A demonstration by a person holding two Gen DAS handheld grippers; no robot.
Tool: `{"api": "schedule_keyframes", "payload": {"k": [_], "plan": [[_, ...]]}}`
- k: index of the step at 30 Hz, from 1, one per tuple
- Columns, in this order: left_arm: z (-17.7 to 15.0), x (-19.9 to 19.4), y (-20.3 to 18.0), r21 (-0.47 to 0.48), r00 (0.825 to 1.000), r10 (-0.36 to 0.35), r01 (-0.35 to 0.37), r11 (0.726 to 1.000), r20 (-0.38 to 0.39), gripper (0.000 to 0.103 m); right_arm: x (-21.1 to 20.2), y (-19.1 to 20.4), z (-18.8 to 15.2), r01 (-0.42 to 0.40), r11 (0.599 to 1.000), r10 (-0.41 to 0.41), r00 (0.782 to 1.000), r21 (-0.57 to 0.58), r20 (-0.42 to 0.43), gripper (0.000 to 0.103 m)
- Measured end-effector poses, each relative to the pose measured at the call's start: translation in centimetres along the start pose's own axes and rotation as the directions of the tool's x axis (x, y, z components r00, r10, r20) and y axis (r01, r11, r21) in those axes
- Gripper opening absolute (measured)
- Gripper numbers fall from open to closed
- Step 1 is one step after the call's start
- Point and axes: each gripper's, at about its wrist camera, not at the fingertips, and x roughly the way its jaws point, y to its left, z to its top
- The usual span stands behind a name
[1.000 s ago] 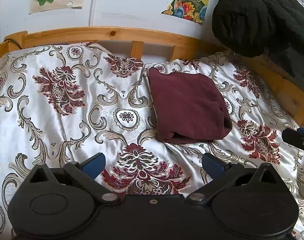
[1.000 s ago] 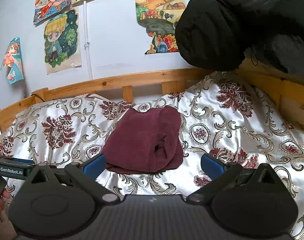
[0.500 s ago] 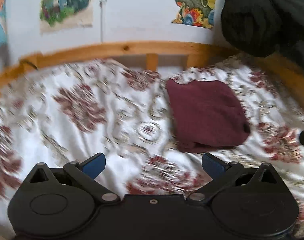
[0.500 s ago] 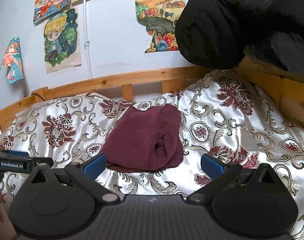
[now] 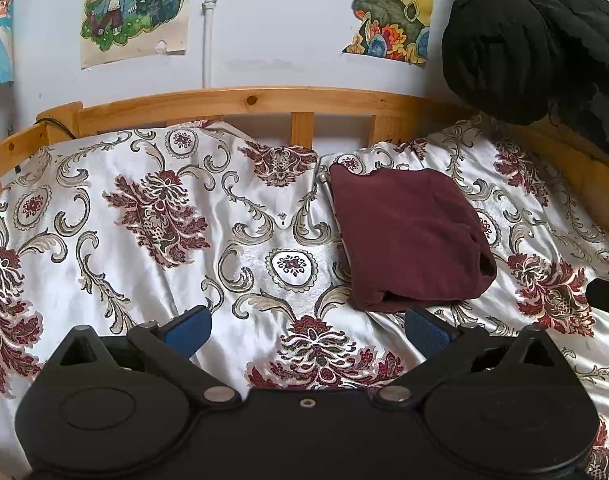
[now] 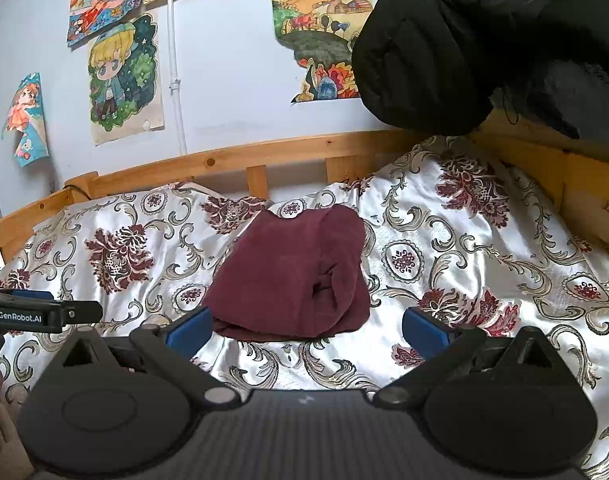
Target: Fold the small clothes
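I hold one tool in each hand, and both hang above the bed with nothing in them. My left tool (image 5: 306,326) has its blue pads spread wide over bare floral bedspread (image 5: 144,216); my right tool (image 6: 306,326) is spread just as wide.

The maroon garment (image 5: 408,236) lies on the bedspread as a compact, thick packet, already doubled over on itself. It sits toward the wooden bed rail (image 5: 248,100), roughly mid-bed. From my left tool it lies at about one o'clock, its near edge just beyond my right-side pad. From my right tool the same maroon garment (image 6: 292,276) lies almost dead ahead at twelve o'clock, its near edge between my pads and just past them, leaning slightly toward eleven.

Its long axis, as I read it, runs away from me toward the rail, with the bunched, open layers showing at the near right corner. I judge the right tool the nearer and better lined up; the left would have to swing rightward to reach the packet's left edge.

The fold looks close to finished. What remains, I think, is either one more tuck of that loose corner or simply leaving it be.

A black padded jacket (image 6: 484,40) hangs at the far right, well apart from the garment. Drawings are taped on the wall (image 5: 272,20).
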Motion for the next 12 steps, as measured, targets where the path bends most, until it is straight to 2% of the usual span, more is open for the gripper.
{"api": "schedule_keyframes", "payload": {"k": [12], "plan": [[0.01,-0.06,-0.19,0.004,1.0,-0.005,0.005,1.0,-0.002,0.102,-0.01,-0.01,-0.03,0.003,1.0,-0.003,1.0,0.005,-0.001,0.103]]}}
